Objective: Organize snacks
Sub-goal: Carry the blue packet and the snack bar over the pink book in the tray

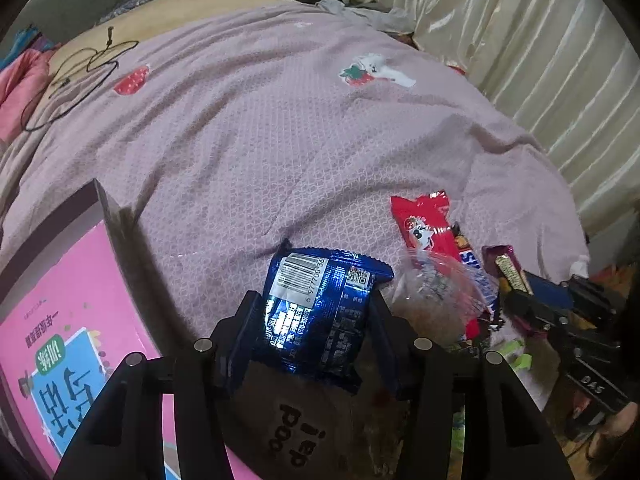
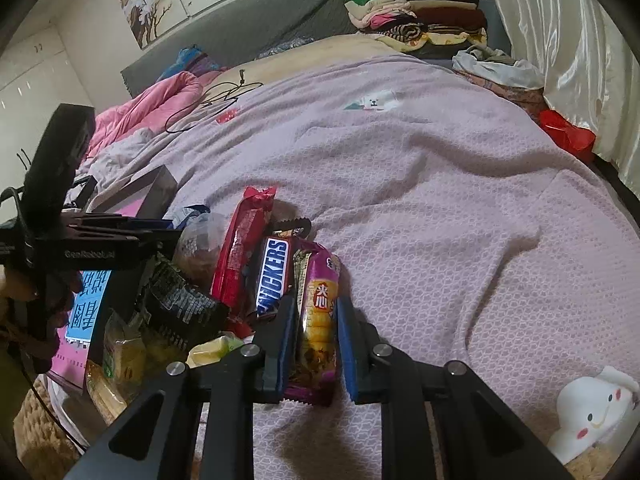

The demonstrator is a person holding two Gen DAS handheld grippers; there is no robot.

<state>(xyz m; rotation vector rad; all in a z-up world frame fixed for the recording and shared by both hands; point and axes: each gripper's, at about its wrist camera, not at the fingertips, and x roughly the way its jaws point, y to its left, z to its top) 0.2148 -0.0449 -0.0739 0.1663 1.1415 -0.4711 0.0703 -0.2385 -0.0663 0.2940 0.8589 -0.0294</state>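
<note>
My left gripper (image 1: 314,320) is shut on a shiny blue snack packet (image 1: 320,296), barcode side up, held over a brown paper bag (image 1: 304,420). My right gripper (image 2: 314,340) is shut on a purple and yellow snack packet (image 2: 320,292) that lies at the right end of a snack pile. In that pile a Snickers bar (image 2: 272,276) and a red packet (image 2: 240,256) lie just left of it. A black packet (image 2: 180,308) and a clear bag (image 2: 200,240) sit further left. The red packet (image 1: 428,228) shows again to the right of the blue one.
A pink box (image 1: 60,320) with a dark rim stands left of the left gripper. The purple bedspread (image 1: 280,140) stretches ahead, with a black cable (image 1: 80,76) at its far left. A white cloud-shaped toy (image 2: 592,412) sits near right. Cream curtains (image 1: 540,60) hang along the right.
</note>
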